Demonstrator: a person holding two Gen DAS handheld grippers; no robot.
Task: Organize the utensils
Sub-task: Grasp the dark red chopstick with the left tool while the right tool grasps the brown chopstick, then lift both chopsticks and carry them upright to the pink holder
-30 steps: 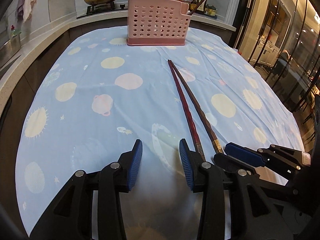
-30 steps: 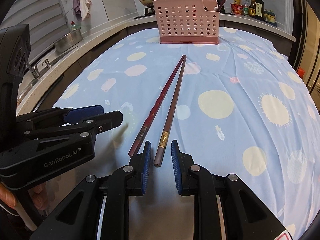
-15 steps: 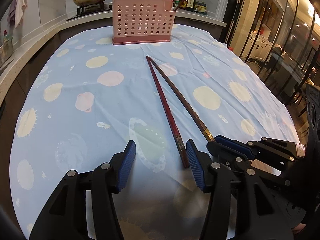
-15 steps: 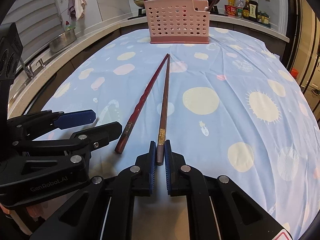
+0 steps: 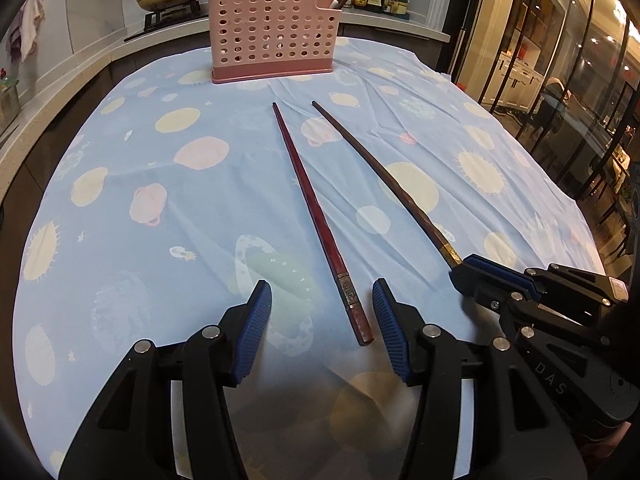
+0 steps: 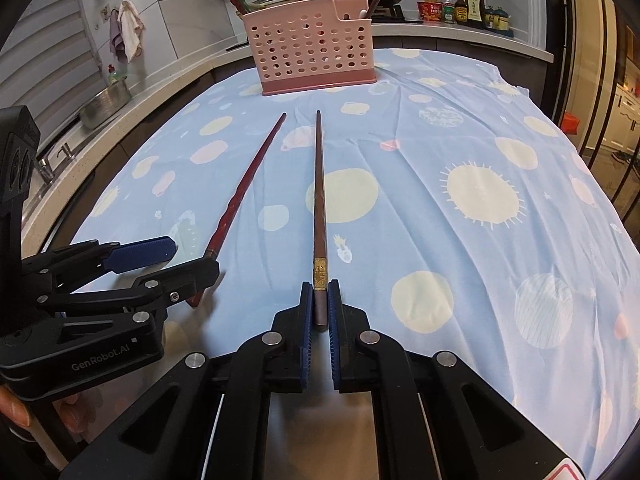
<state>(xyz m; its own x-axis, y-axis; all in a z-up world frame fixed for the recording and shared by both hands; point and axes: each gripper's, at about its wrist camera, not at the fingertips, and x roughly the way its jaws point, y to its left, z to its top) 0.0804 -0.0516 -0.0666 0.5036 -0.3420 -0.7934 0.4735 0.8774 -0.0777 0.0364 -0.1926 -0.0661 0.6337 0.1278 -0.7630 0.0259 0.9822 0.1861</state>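
Now that my right gripper (image 6: pixel 319 307) has clenched the brown chopstick (image 6: pixel 318 200), my left gripper (image 5: pixel 322 316) is spreading, released, around the red chopstick (image 5: pixel 316 216), readying both for the pink holder (image 5: pixel 274 36).

I saw both views sharp and evenly lit by cool indoor light. Warm lamps glared off the glass doors (image 5: pixel 568 92) on the right. Soft shadows lay under the fingers (image 5: pixel 256 332). Fisheye bending and dark vignetting ringed the edges.
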